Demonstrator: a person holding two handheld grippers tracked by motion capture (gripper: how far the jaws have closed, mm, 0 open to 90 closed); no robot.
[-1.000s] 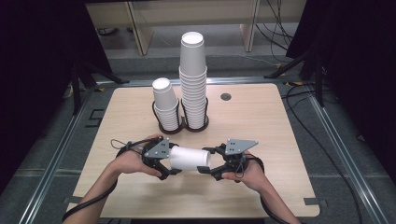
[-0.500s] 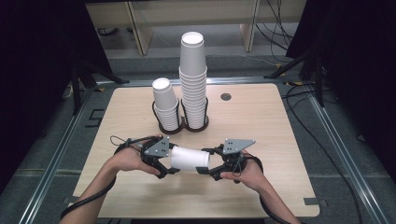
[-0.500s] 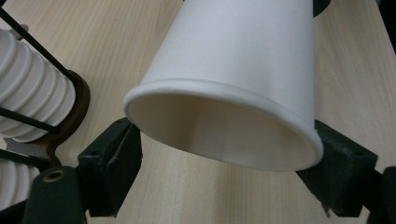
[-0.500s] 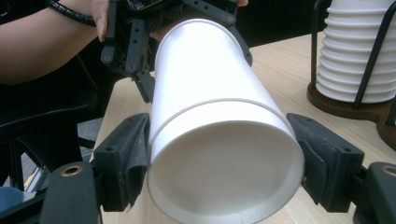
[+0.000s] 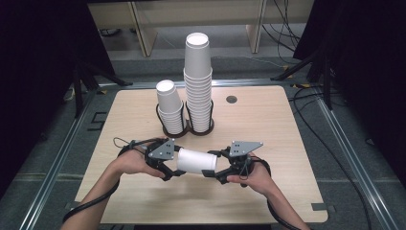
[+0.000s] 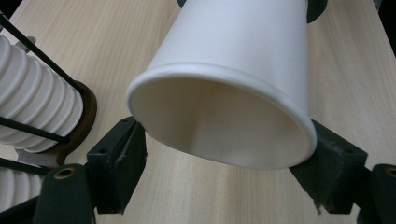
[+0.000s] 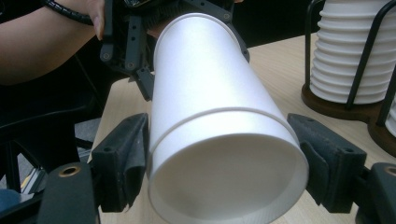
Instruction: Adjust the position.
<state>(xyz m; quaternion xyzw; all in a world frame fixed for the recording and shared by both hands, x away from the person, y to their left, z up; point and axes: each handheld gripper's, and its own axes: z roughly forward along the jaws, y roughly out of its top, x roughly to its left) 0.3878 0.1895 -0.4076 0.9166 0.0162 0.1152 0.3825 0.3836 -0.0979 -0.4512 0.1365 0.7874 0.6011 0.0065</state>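
Note:
A white paper cup (image 5: 196,160) lies level in the air above the table's near part, held between both grippers. Its open rim (image 6: 224,93) faces the left gripper (image 5: 172,164). That gripper's jaws have just been closing with the rim between them, and both pads now touch the rim's sides (image 6: 229,135). My right gripper (image 5: 218,168) is shut on the cup's other end (image 7: 219,135), a pad pressed on each side. In the right gripper view a raised line rings the cup (image 7: 210,93); I cannot tell whether it is two nested cups.
Behind the hands, two black wire holders carry cup stacks: a short leaning stack (image 5: 170,110) and a tall stack (image 5: 197,81), also seen close by (image 6: 32,107) (image 7: 345,51). The wooden table (image 5: 268,129) has a small round hole (image 5: 231,99) at the back.
The cup stays level between the two grippers. The left gripper's jaws have drawn in on the cup's end. Neither hand has shifted noticeably.

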